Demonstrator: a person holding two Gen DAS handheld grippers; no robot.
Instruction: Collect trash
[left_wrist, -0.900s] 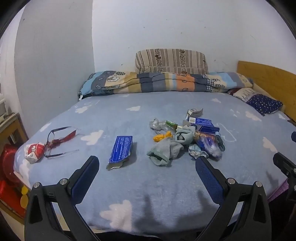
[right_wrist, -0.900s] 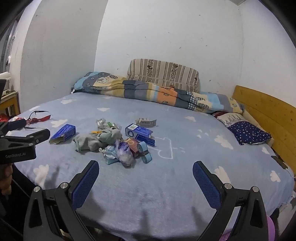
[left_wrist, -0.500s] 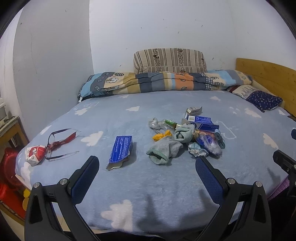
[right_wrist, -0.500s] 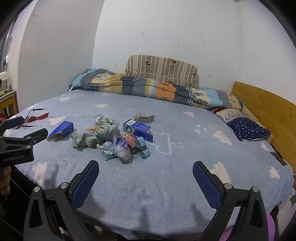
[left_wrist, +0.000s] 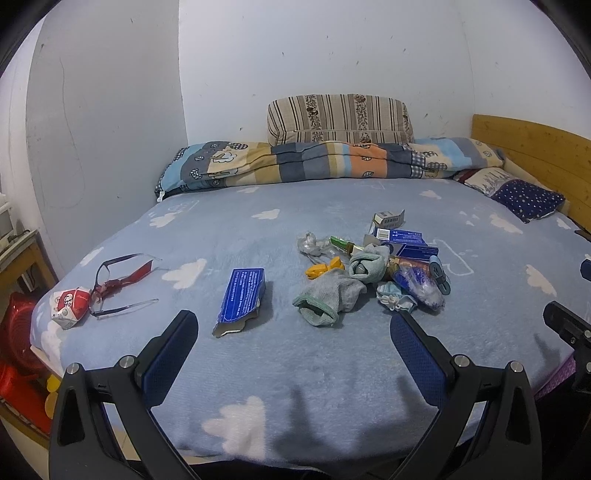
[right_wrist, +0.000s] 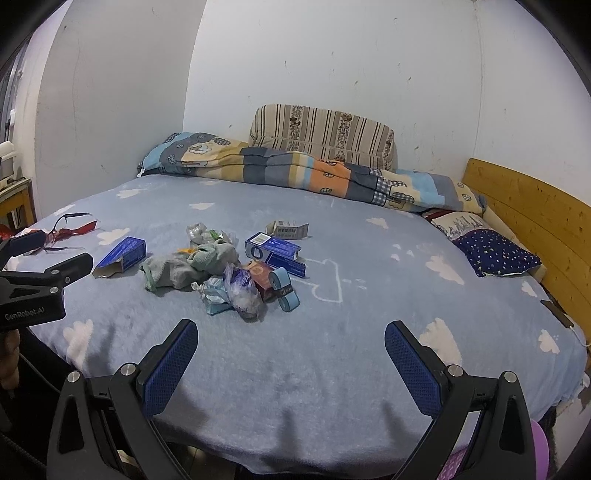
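Observation:
A heap of trash (left_wrist: 391, 269) lies mid-bed: small blue boxes (left_wrist: 400, 236), crumpled wrappers (left_wrist: 419, 290), an orange scrap (left_wrist: 325, 267), mixed with grey socks (left_wrist: 328, 295). A torn blue carton (left_wrist: 242, 297) lies apart to its left. A red-and-white crumpled carton (left_wrist: 68, 302) sits near the bed's left edge. My left gripper (left_wrist: 293, 325) hovers open over the near edge, nothing between its fingers. My right gripper (right_wrist: 290, 332) is open too, short of the heap (right_wrist: 236, 273), with the torn carton (right_wrist: 122, 254) further left.
Glasses (left_wrist: 118, 280) lie by the crumpled carton. A folded quilt (left_wrist: 332, 158) and striped pillow (left_wrist: 340, 118) line the far wall. A starry pillow (right_wrist: 495, 251) and wooden headboard (right_wrist: 535, 221) stand at right. A red object (left_wrist: 14, 350) sits beside the bed at left.
Both views have shifted slightly; the heap sits a little lower and nearer in the right wrist view. Nothing on the bed has moved, and both grippers stay open.

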